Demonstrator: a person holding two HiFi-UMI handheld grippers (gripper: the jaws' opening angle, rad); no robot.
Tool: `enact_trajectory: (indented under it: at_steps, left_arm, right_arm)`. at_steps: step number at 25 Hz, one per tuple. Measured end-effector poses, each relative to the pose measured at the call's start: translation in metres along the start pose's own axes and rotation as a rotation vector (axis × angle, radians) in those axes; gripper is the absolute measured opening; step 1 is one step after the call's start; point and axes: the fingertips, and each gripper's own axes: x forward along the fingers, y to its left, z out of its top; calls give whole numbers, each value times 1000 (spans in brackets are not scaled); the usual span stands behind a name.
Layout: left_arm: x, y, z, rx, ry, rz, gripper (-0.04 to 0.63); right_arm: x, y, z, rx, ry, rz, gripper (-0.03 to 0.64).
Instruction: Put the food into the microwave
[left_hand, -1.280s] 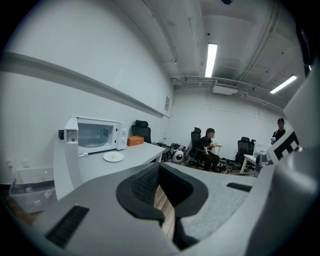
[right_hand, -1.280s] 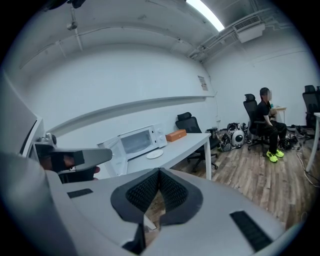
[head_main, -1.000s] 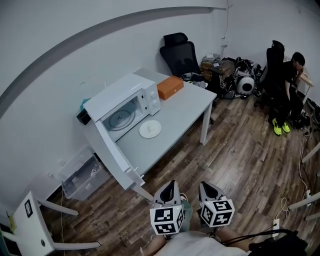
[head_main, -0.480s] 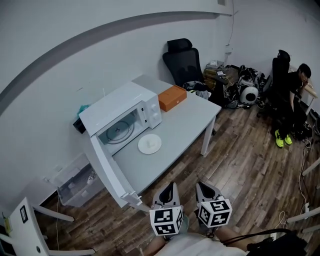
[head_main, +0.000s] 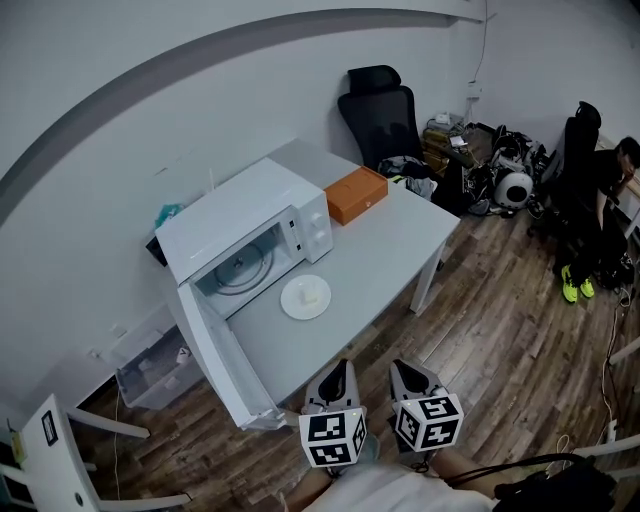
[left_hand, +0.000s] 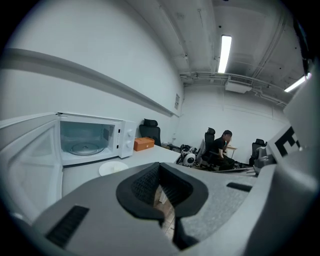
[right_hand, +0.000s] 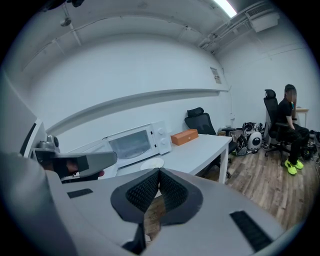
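On matte table (head_main: 392, 250), round plate (head_main: 305, 298) by boxy microwave (head_main: 236, 214), left gripper (head_main: 342, 369), right gripper (head_main: 398, 367), fingers (left_hand: 145, 183) closed.

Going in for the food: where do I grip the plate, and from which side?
Probably the near rim of the plate, coming low from the front of the table with the right gripper, once its shut jaws open. The plate lies flat, so only the rim offers a bite; the food sits mid-plate, and the open door of the microwave crowds the left.
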Motion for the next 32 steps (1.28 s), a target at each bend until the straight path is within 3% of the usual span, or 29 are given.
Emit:
enact_trajectory:
  at_steps: [15,32]
  left_arm:
    - [68,49,33,-40,-18,87,2]
    - [100,95,49,-86,-17,167,2]
  right_arm:
    - [88,-6,46,-55,25,73,17]
    - [151,7,75,-101,52,146,17]
